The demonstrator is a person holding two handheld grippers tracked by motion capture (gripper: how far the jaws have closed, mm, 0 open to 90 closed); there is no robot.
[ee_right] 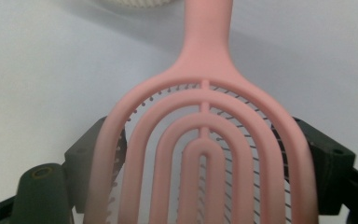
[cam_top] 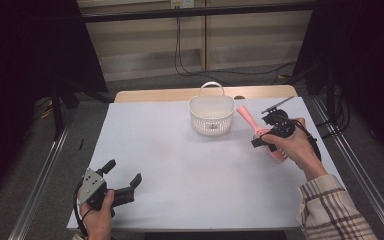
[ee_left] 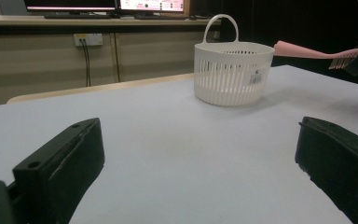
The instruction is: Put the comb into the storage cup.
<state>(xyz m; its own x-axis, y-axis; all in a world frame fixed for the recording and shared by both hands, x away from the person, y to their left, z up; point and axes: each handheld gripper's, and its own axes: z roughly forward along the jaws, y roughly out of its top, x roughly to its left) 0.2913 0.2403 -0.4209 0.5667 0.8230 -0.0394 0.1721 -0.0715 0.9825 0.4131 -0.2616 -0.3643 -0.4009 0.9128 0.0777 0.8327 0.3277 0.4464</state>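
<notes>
On the white basket point(ee_left: 233, 74) sits a small label (print unreadable).

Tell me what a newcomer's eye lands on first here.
The pink vented hairbrush, clamped by its head in the right gripper, handle aimed at the white slotted basket at the table's far middle. Next, the left gripper, jaws wide, near the front-left edge.
</notes>
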